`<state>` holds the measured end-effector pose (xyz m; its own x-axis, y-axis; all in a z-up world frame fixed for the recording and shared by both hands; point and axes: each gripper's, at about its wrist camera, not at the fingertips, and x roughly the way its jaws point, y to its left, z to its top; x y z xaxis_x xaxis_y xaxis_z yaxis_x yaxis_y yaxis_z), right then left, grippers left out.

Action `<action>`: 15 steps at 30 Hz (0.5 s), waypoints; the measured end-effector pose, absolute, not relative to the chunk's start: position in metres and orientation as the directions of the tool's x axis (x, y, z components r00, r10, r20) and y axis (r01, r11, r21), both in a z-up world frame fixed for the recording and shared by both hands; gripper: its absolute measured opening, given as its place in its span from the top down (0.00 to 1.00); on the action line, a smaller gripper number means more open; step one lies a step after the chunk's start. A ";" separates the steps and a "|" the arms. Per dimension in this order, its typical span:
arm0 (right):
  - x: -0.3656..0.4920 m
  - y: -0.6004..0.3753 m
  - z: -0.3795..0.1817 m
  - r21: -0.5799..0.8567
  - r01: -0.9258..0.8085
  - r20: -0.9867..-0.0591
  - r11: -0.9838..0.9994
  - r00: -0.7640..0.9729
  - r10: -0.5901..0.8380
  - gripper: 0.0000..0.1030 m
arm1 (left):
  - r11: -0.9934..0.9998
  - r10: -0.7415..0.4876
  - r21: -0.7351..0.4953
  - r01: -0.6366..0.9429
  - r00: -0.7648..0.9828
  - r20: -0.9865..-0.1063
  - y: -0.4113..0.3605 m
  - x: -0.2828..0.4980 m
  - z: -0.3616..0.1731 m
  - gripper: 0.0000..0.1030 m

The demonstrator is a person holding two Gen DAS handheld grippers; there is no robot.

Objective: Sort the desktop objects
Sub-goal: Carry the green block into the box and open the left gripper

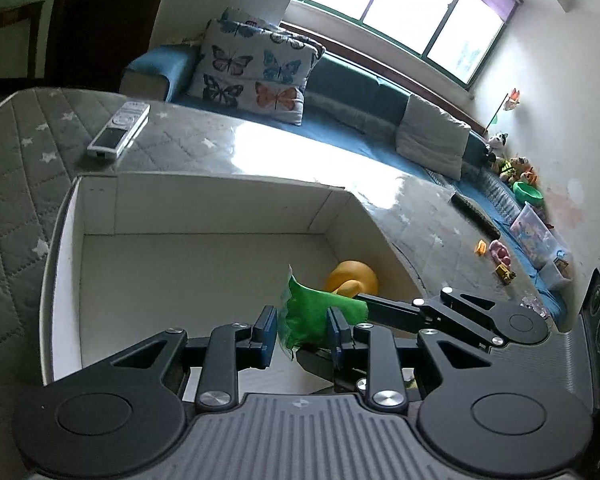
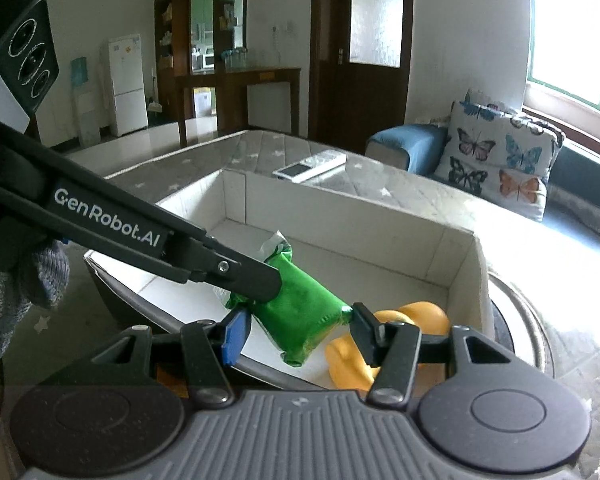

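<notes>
The left wrist view looked down past the left gripper (image 1: 302,330) into a white cardboard box (image 1: 220,204) standing on a grey quilted table cover (image 1: 16,168) with pale stars. A green packet (image 1: 306,312) sat between the blue pads (image 1: 269,326) of that gripper, both pads pressed against its sides, so the left gripper was pinching the packet over the open box. The right gripper (image 1: 360,300) reached in from the right of this view and met the same packet at its far end. Inside the box, in the near right corner, lay a yellow duck toy (image 1: 354,276). A white remote control (image 1: 120,128) rested on the table cover beyond the box, well apart from it, and a butterfly-print pillow (image 1: 256,76) leaned on the blue sofa (image 1: 352,92) behind. In the right wrist view the right gripper (image 2: 296,328) had the green packet (image 2: 300,312) between its fingers, with the blue pad (image 2: 234,334) at one corner and the black finger touching the other end, so it too clamped the packet. The left gripper (image 2: 260,280) crossed in from the left and covered the packet's upper end, carried by a hand in a grey knitted glove (image 2: 16,292). The duck toy (image 2: 412,320) lay on the box floor just behind the right finger.
</notes>
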<state>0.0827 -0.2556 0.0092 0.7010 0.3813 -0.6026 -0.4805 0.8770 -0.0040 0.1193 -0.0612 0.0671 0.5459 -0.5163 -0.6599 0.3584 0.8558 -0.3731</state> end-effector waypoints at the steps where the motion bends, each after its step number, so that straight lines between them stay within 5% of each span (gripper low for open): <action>1: 0.083 -0.256 0.008 -0.001 -0.479 -0.606 0.878 0.699 0.381 0.46 | 0.855 -0.517 -0.375 0.357 0.543 -0.662 -0.061 0.120 0.065 0.72; 15: 0.082 -0.259 0.009 0.008 -0.461 -0.598 0.887 0.709 0.374 0.45 | 0.859 -0.511 -0.373 0.351 0.543 -0.666 -0.061 0.115 0.063 0.71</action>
<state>0.0820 -0.2588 0.0086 0.7085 0.3740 -0.5985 -0.4613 0.8872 0.0084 0.1154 -0.0608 0.0625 0.5431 -0.5113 -0.6661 0.3508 0.8589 -0.3733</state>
